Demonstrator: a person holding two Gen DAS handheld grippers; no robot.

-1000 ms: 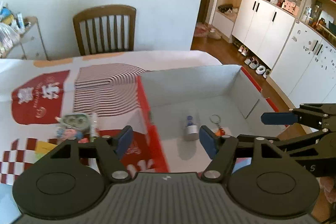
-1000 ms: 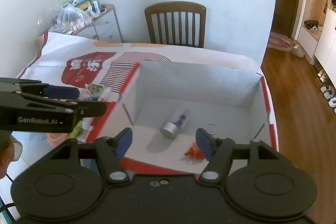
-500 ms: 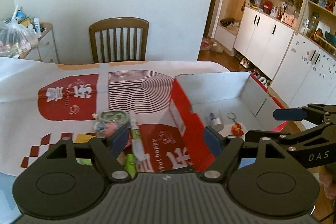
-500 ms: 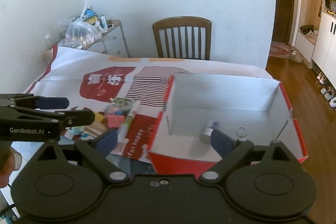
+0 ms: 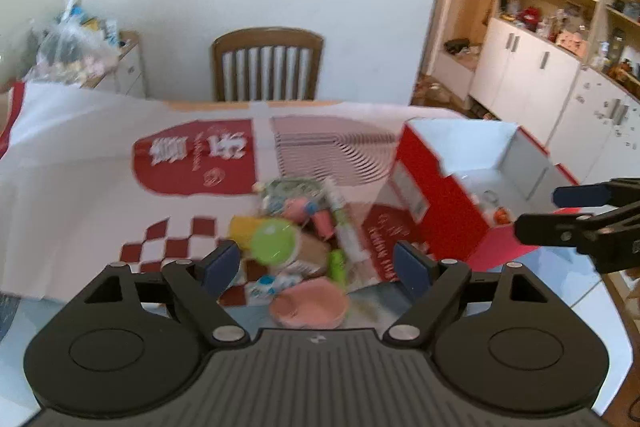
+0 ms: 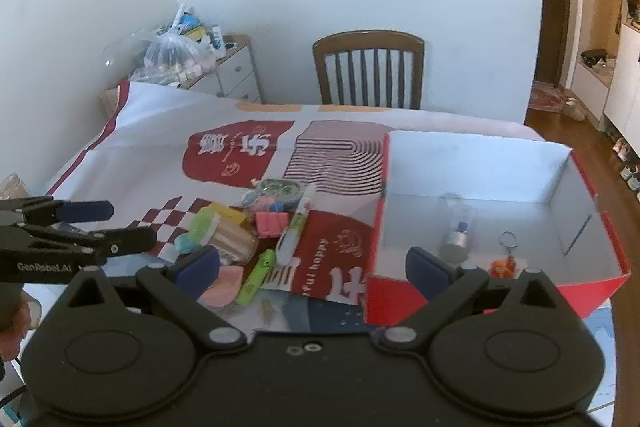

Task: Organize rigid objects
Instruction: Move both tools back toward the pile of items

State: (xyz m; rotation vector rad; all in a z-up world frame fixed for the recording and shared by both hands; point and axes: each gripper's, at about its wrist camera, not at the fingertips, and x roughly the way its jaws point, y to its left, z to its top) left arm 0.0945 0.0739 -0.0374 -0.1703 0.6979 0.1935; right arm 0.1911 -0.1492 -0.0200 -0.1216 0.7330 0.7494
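both grippers, left gripper [image 5: 318, 267] and right gripper [image 6: 312, 269], jaws just widened, empty; red box [image 6: 576, 289] beside clutter

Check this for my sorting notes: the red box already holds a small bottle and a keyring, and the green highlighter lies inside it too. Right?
Not quite. The right wrist view shows the green highlighter outside the red box, on the tablecloth among the clutter. The small bottle and keyring are indeed inside.
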